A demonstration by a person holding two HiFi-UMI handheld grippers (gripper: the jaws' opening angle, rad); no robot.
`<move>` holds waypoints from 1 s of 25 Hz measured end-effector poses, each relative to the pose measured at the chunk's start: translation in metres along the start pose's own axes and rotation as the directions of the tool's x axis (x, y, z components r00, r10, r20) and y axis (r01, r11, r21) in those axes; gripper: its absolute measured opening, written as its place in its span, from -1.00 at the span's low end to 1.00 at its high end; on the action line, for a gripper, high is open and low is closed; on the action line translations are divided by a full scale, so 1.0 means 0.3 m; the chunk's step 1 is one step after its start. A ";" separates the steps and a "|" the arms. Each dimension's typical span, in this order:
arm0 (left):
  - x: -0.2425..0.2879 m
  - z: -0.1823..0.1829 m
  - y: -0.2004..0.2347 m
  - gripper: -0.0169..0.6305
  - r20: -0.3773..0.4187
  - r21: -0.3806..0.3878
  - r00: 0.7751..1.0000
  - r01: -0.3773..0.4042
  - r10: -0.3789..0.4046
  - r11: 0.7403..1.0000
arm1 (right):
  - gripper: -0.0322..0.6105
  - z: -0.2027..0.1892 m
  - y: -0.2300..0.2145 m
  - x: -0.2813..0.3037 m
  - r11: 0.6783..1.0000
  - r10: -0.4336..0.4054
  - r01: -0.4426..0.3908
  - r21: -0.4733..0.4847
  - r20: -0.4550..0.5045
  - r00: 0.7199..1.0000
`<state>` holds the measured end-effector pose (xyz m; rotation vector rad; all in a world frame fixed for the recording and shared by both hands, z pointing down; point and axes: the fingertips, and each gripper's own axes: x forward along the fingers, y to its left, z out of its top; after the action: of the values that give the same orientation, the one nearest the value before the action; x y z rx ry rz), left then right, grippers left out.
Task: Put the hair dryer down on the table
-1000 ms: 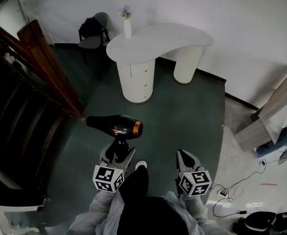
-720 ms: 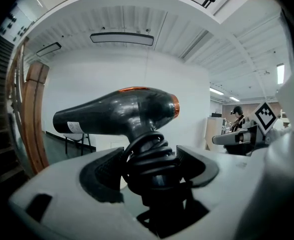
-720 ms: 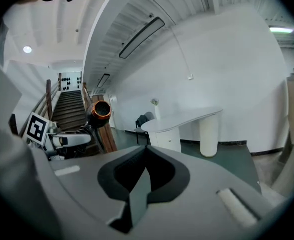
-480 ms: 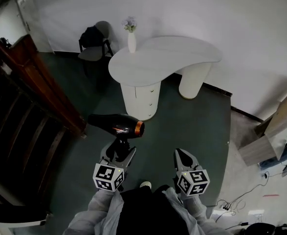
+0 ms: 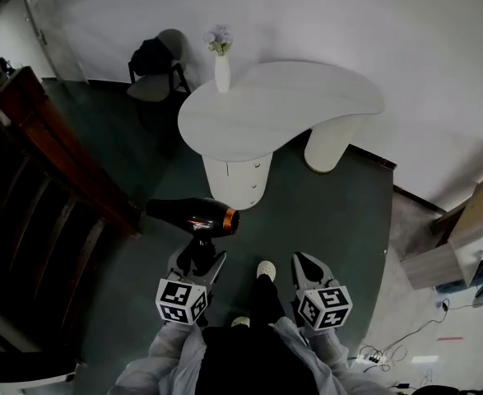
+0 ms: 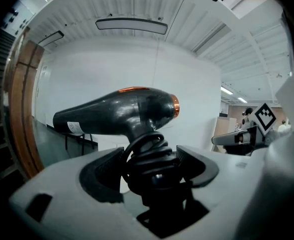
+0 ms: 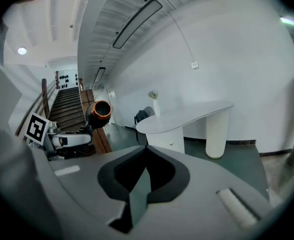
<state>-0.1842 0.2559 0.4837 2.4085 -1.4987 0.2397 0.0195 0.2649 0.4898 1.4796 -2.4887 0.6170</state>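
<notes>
Carrying a black hair dryer (image 5: 193, 215) toward a white, kidney-shaped tabletop (image 5: 290, 105), well apart at 12 o'clock and not yet reached. Clamped by the handle in the left gripper (image 5: 197, 260), with the jaws bearing on the power cord (image 6: 149, 151) coiled round that handle. Probably wound there to avoid trailing underfoot, and bulky enough to account for the wide set of the jaws. Held level in the air over the dark green floor (image 5: 323, 212), copper-ringed end toward 3 o'clock and narrower end toward 9 o'clock. Gripped on the handle, apparently to leave the body free for laying flat.

Riding alongside at 3 o'clock of the dryer, clenched on nothing: the right gripper (image 7: 146, 156), seemingly kept clear of a one-handed job.

Standing at the tabletop's 11 o'clock edge, a slim white vase (image 5: 222, 71) of pale flowers, reason enough to aim for the bare middle. Tucked beyond it near the wall, a chair (image 5: 155, 60) with something dark on it. Running along 9 o'clock, a wooden stair railing (image 5: 68, 159), near the dryer's narrow end and worth a wide berth. Stepping forward between the two tools, a pale shoe (image 5: 265, 270).
</notes>
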 end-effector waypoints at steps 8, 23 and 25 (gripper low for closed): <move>0.410 0.188 0.146 0.06 0.010 -0.009 0.999 -0.043 0.043 0.999 | -0.87 0.249 -0.229 0.371 0.997 0.063 -0.063 -0.038 -0.021 0.998; 0.936 0.311 0.219 0.06 0.002 0.000 0.998 -0.056 0.056 0.998 | -0.87 0.427 -0.554 0.764 0.991 0.130 -0.131 -0.022 -0.038 0.991; 0.984 0.299 0.223 0.06 -0.007 0.004 0.999 -0.047 0.047 0.999 | -0.87 0.413 -0.585 0.785 0.992 0.121 -0.122 -0.013 -0.041 0.992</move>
<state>-0.1144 -0.0516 0.4959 2.3753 -1.5544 0.2611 0.0644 -0.0501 0.5082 1.3047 -2.5610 0.6393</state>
